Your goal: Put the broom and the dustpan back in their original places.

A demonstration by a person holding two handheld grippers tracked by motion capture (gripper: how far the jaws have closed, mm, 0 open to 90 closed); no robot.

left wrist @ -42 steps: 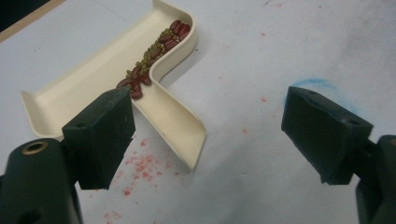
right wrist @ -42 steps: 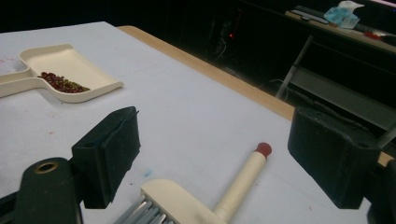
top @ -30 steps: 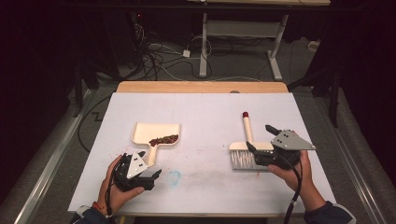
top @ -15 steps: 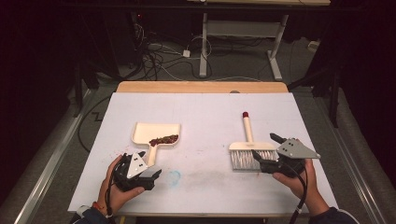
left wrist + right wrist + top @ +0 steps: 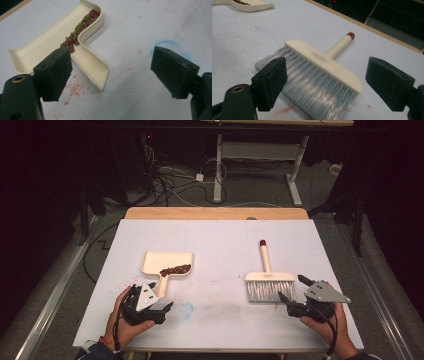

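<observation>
The right tongs (image 5: 292, 292) have drawn back from the brush (image 5: 270, 282) and hang open just beside its bristles; the left tongs (image 5: 161, 309), open too, sit near the dustpan (image 5: 165, 265) handle. With beans (image 5: 175, 269) in the pan, sweeping looks finished.

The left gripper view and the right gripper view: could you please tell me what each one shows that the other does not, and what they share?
The left gripper view alone shows a faint blue chalk ring on the sheet, red smudges beside the dustpan's handle, and the left gripper with its jaws open. The right gripper view alone shows the cream hand brush with grey bristles and a red-tipped handle, and the right gripper, jaws open, close to the bristles. Both show the cream plastic dustpan holding red and green beans and the white table sheet.
</observation>
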